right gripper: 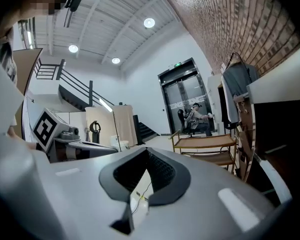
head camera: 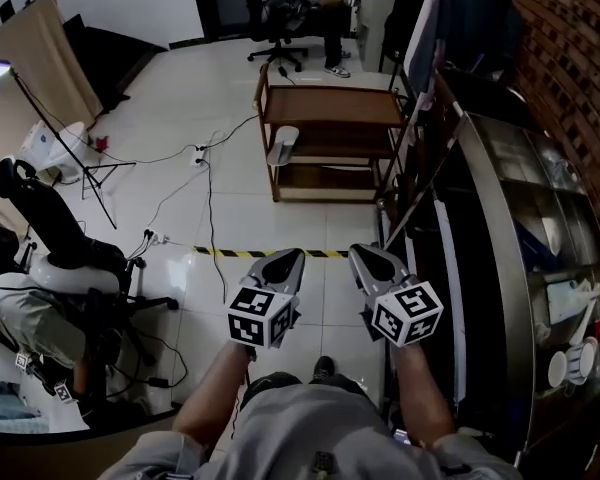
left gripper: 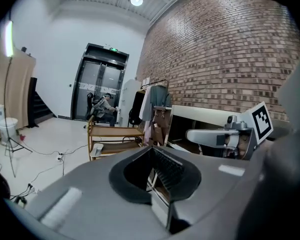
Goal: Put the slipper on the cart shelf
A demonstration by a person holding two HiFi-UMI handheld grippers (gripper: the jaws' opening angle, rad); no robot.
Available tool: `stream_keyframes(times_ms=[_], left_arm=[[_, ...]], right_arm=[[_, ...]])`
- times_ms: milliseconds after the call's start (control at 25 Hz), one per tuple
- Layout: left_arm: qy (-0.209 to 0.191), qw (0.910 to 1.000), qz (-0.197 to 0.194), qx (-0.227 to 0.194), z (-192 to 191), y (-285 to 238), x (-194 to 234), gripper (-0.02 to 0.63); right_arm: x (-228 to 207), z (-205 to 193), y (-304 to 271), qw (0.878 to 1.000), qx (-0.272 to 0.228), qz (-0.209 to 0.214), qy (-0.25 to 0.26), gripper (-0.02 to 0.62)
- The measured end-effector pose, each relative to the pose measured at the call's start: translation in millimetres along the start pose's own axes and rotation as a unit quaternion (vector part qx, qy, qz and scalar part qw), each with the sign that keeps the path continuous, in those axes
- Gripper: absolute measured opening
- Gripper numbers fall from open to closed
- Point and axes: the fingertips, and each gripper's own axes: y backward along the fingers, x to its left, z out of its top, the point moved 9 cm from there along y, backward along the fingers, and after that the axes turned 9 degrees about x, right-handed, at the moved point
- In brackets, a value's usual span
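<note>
**Slipper well ahead on the cart; both claws shut and empty**

1. Object. The pale grey slipper point(head camera: 283, 145) lies at the left end of the brown wooden three-tier cart point(head camera: 325, 106). It sits at middle-shelf level and its toe juts past the frame. The left gripper view shows the slipper point(left gripper: 98, 148) low on the same cart point(left gripper: 115, 132). Whether it rests fully on the shelf cannot be told at this range.

2. Handling, as judged. It is probably light, with a flexible sole and a soft upper that would fold under a pinch. It does not look fragile. The overhanging edge of the sole is the most accessible hold, and a grip across the upper's rim is the alternative.

3. Claws. The left claw point(head camera: 292, 258) has its pads pressed together with nothing between them, as its own view confirms point(left gripper: 151, 149). The right claw point(head camera: 365, 258) is likewise closed and empty point(right gripper: 146, 152).

4. Relation. Both claws point toward the cart across the white tiled floor point(head camera: 180, 98). The slipper is well apart from them, beyond the yellow-and-black tape line point(head camera: 230, 252) and slightly left of centre.
</note>
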Motion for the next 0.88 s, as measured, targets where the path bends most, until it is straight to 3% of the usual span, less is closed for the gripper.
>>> stream_keyframes(times_ms=[280, 880], left_arm=[[0.007, 0.9998, 0.019, 0.004, 40.5, -78.1, 52.5, 0.008], [0.014, 0.9994, -0.029, 0.011, 117.8, -233.0, 219.3, 0.008]], right_arm=[[-73.8, 21.0, -71.1, 1.0, 0.016, 0.012, -0.013, 0.0], [-167.8, 85.6, -249.2, 0.996, 0.06, -0.063, -0.009, 0.0]])
